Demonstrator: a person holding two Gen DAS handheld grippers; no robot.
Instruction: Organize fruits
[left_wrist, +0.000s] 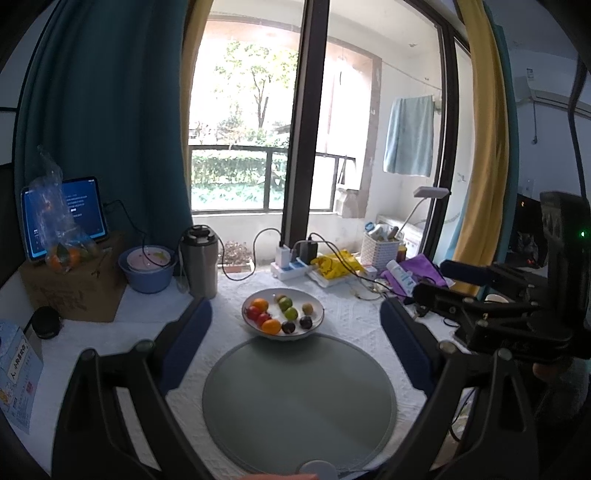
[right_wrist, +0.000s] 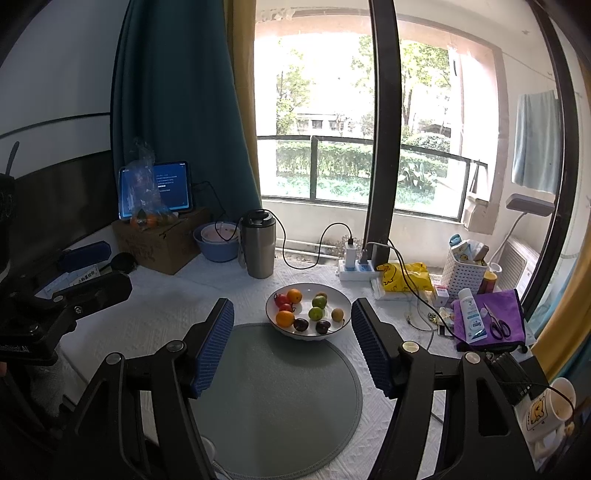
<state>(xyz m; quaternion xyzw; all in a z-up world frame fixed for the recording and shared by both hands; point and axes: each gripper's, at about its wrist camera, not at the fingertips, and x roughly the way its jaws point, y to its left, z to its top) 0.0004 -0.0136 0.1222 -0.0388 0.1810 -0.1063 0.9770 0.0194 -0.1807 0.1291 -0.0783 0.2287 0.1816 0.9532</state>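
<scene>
A white bowl (left_wrist: 317, 321) (right_wrist: 341, 297) stands at the far edge of a round grey mat (left_wrist: 299, 402) (right_wrist: 280, 398). It holds several small fruits: oranges (left_wrist: 271, 326) (right_wrist: 285, 318), red tomatoes (left_wrist: 254, 312) (right_wrist: 281, 299), green fruits (left_wrist: 290, 313) (right_wrist: 316, 314), dark plums (left_wrist: 288, 327) (right_wrist: 301, 324) and brown kiwis (left_wrist: 307, 308) (right_wrist: 337, 314). My left gripper (left_wrist: 295, 310) is open and empty, held above the mat short of the bowl. My right gripper (right_wrist: 291, 312) is open and empty too, its body visible in the left wrist view (left_wrist: 517, 306).
A steel flask (left_wrist: 199, 260) (right_wrist: 260, 243), a blue basin (left_wrist: 147, 267) (right_wrist: 218, 242), a cardboard box (left_wrist: 74, 288) (right_wrist: 162, 242) with a bag of oranges and a tablet stand at the back left. A power strip (right_wrist: 356, 269), yellow bag (right_wrist: 406, 277), white basket (right_wrist: 463, 271), purple cloth with scissors (right_wrist: 495, 321) lie right.
</scene>
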